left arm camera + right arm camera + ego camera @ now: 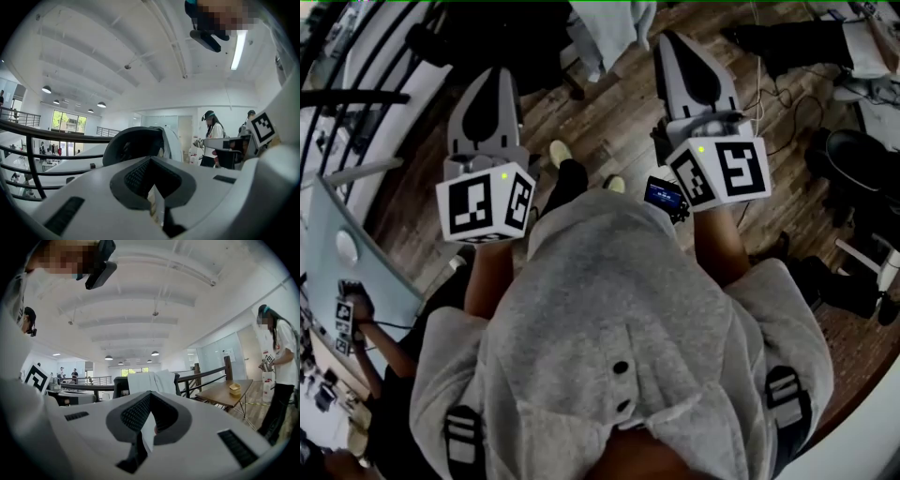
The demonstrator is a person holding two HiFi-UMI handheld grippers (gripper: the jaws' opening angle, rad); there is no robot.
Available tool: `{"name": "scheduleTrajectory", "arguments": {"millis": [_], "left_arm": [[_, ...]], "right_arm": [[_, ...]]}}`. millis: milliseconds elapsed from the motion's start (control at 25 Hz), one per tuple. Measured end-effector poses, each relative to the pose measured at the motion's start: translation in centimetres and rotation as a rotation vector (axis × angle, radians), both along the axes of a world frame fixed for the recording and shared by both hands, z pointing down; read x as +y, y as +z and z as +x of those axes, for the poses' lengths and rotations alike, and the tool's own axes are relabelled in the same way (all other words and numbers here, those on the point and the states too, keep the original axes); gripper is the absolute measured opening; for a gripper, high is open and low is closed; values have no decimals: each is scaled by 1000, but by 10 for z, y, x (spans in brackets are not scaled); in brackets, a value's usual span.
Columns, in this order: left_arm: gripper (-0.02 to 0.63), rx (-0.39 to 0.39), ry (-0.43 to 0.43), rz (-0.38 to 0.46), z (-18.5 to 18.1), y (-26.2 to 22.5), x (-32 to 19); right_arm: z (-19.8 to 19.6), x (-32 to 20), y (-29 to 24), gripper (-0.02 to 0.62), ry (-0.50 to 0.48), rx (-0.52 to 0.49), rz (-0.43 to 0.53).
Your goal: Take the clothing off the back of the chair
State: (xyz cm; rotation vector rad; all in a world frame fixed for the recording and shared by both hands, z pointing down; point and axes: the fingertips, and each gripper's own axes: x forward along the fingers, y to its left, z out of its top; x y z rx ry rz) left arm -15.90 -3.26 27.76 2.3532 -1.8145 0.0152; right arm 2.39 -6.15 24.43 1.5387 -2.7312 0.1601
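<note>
- Right gripper view: chair (120,387) stands well ahead beside the railing (205,373); neither claw is near it.
- Clothing (149,380): pale, draped over the chair back, untouched. Task not started, by the look of it.
- Left claw (495,80) and right claw (677,42): both pressed together, nothing pinched, held roughly level toward the chair.
- Risk: arriving with the claws shut just shoves the cloth or nudges the chair away. Spread them before contact.
- Risk: pinching one loose fold and pulling sideways likely snags the garment on the chair back or drops it on the floor (609,122). Lift up and clear.
</note>
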Motion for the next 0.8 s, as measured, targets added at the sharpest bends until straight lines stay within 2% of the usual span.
{"name": "scheduleTrajectory", "arguments": {"millis": [440,800], "left_arm": [[12,26,40,-4,-16,-5,-45],[12,37,68,0,-29,2,-61]], "right_arm": [[-26,-39,-13,12,19,25,7],[-42,-52,-7,12,39,35,-1]]}}
